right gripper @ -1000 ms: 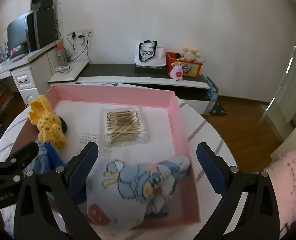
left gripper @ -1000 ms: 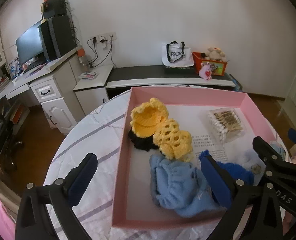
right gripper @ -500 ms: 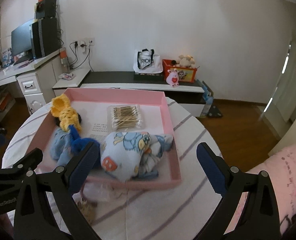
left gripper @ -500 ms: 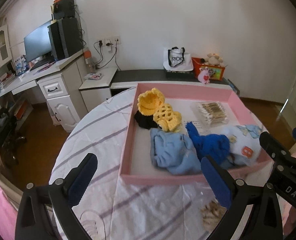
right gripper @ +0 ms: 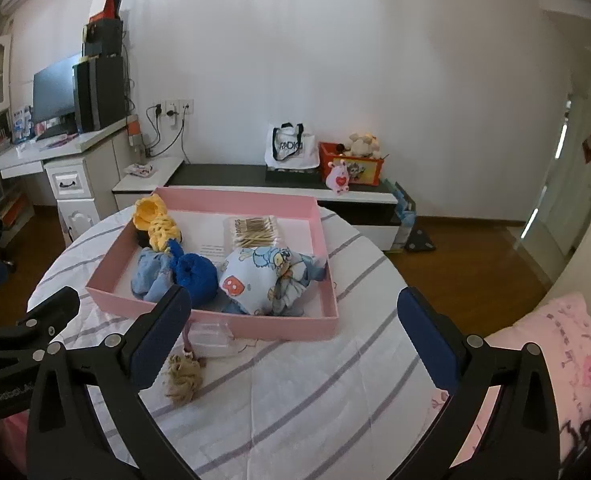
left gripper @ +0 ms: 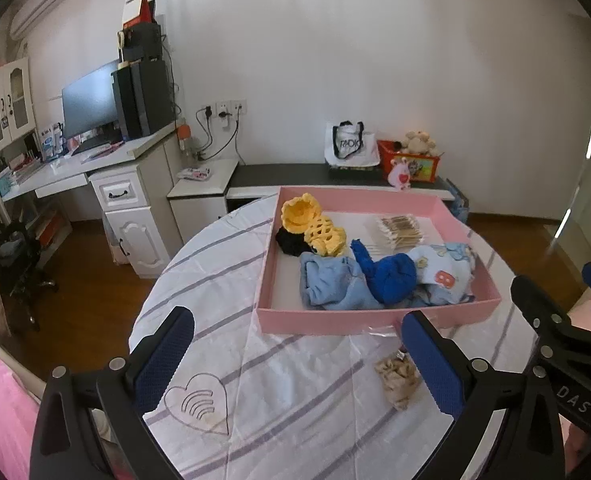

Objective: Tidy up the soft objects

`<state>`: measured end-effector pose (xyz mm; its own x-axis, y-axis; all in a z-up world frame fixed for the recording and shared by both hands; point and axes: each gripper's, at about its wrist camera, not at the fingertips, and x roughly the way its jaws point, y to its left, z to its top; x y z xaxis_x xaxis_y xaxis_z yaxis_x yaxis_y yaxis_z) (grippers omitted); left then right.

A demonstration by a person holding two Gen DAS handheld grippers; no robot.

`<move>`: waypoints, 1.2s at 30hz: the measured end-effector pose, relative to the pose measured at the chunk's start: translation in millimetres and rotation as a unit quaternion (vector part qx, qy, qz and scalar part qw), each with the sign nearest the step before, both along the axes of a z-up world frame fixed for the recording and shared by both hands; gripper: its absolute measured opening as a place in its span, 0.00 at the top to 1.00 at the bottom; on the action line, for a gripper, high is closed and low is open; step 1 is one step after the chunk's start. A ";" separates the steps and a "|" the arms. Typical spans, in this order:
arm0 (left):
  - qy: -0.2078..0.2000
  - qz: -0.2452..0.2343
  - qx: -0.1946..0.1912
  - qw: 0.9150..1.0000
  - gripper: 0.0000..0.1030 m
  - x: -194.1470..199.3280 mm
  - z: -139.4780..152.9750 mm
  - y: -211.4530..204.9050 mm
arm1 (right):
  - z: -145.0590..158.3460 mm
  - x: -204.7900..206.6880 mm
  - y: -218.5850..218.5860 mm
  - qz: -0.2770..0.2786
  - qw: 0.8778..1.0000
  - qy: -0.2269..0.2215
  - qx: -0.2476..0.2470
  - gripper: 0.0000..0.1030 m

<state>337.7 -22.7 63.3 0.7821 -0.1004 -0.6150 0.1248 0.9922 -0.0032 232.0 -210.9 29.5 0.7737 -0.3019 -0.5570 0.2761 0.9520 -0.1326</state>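
Soft objects are mostly in the pink tray point(right gripper: 211, 322) already: yellow crochet piece point(right gripper: 157, 224) at the far left corner, light blue garment point(right gripper: 151, 276), dark blue knit item point(right gripper: 195, 274) and the cartoon-print cloth point(right gripper: 267, 276) bunched along the near wall, cotton swab pack point(right gripper: 255, 230) behind them. One straggler left outside — a small tan tufted thing point(right gripper: 181, 376) with a pinkish cord, lying on the striped tabletop point(right gripper: 295, 392) just in front of the tray's near wall, next to a clear plastic wrapper point(right gripper: 211, 336). Key relation: in the right wrist view it sits low-left, just beside the left finger of the right tongs point(right gripper: 295, 332), not between the fingers; in the left wrist view the same tan piece point(left gripper: 397, 376) is touching the inner edge of the right finger of the left tongs point(left gripper: 299, 356), so off-centre to the right there. Long axis, cord to tuft, runs roughly away from the cameras, toward the tray. Both tongs spread wide, pinching nothing. My read: the two are about equally near — right needs a small shift left, left a small shift right. Cord may drag the wrapper along.
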 end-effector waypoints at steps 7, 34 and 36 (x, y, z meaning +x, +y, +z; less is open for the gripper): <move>-0.021 -0.003 -0.008 1.000 0.00 -40.4 15.3 3.4 | 12.2 -31.7 7.6 -0.002 1.000 -0.022 -0.008 0.00; -0.178 -0.011 -0.023 0.984 0.00 -193.7 64.7 12.6 | 76.1 -131.7 33.6 -0.002 0.986 -0.161 -0.043 0.00; -0.185 -0.011 -0.025 0.982 0.00 -199.3 65.1 12.9 | 78.8 -136.5 33.5 0.002 0.985 -0.168 -0.039 0.00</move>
<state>138.4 -9.7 128.4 0.9485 -0.1431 -0.2827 0.1483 0.9889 -0.0029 95.5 -177.4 108.2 0.9118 -0.3300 -0.2443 0.3126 0.9437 -0.1077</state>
